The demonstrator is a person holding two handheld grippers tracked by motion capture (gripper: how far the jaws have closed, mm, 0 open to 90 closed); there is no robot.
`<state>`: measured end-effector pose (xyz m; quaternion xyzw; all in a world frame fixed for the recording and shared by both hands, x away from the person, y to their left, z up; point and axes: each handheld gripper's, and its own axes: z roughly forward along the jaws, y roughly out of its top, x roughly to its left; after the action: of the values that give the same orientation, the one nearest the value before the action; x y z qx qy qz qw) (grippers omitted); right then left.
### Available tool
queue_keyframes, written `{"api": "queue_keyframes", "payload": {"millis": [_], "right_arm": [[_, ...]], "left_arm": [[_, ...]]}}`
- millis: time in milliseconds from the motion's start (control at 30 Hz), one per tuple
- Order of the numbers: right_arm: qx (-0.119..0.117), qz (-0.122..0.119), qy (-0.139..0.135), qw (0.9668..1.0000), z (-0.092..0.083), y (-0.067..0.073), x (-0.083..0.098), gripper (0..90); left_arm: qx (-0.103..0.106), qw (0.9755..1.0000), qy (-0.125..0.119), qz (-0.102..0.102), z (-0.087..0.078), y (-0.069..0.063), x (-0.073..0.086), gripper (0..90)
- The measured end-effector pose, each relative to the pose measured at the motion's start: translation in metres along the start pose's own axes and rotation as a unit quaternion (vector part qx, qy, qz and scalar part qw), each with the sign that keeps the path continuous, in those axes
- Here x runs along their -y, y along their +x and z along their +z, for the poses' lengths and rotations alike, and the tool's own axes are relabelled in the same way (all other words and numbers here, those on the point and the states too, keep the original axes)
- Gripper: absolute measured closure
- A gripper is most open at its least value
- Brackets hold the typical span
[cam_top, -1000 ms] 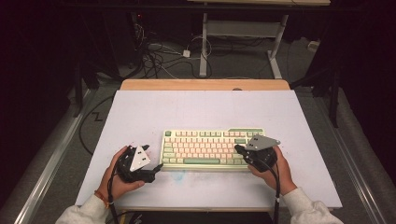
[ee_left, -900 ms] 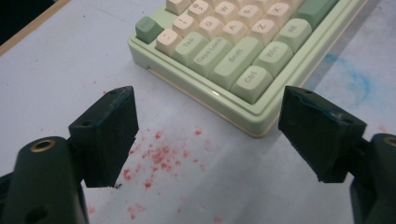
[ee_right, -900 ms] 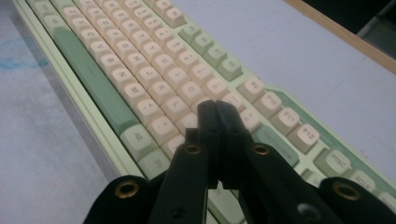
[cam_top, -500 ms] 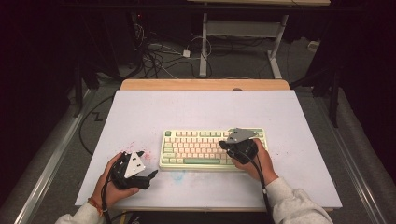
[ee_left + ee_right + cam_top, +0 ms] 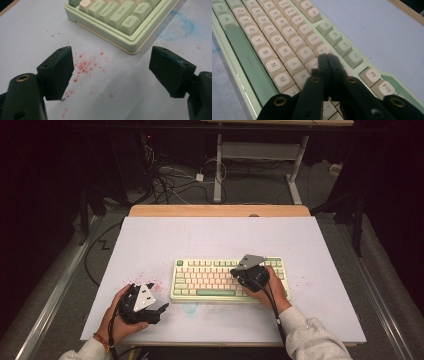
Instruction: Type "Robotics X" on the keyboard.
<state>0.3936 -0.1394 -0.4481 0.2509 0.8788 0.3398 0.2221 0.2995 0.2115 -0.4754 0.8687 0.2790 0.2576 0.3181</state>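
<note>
The right gripper [image 5: 328, 58], jaws closed into one tip, is hovering over the keyboard [image 5: 200, 292] for pressing keys; the left gripper [image 5: 162, 310], at eight o'clock, is idling open.

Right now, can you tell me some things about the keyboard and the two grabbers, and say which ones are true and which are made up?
1. The pale green keyboard with cream keys lies on the white table cover. True.
2. The right gripper has its jaws wide open. False: they are shut together, above the keys.
3. The left gripper has its jaws open with nothing between them. True.
4. The left gripper is holding the keyboard. False: it sits beside the keyboard's corner, apart from it.
5. Red specks dot the cover near the left gripper. True.
</note>
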Motion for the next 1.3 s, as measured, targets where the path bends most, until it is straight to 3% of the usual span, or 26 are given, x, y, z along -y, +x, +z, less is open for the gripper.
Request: {"api": "queue_keyframes", "payload": {"millis": [267,467,867,1267,1300], "right_arm": [[0.004,-0.003,0.025,0.9997,0.009,0.001,0.001,90.0],[0.013,0.0,-0.015,0.9998,-0.003,0.001,-0.001,90.0],[0.008,0.01,-0.037,0.9992,-0.013,0.0,-0.001,87.8],[0.021,0.019,-0.088,0.9957,-0.043,-0.004,0.005,61.5],[0.027,0.022,-0.097,0.9946,-0.048,-0.004,0.005,54.3]], "left_arm": [[-0.002,1.0,0.002,0.0,0.001,0.0,0.0,18.9],[-0.006,1.0,-0.002,0.0,-0.001,0.0,-0.001,18.9],[-0.005,1.0,0.001,0.0,-0.001,0.0,0.001,18.9],[-0.002,1.0,0.001,0.001,0.0,-0.001,0.0,19.0],[-0.003,1.0,0.001,0.002,0.0,-0.001,0.0,18.9]]}}
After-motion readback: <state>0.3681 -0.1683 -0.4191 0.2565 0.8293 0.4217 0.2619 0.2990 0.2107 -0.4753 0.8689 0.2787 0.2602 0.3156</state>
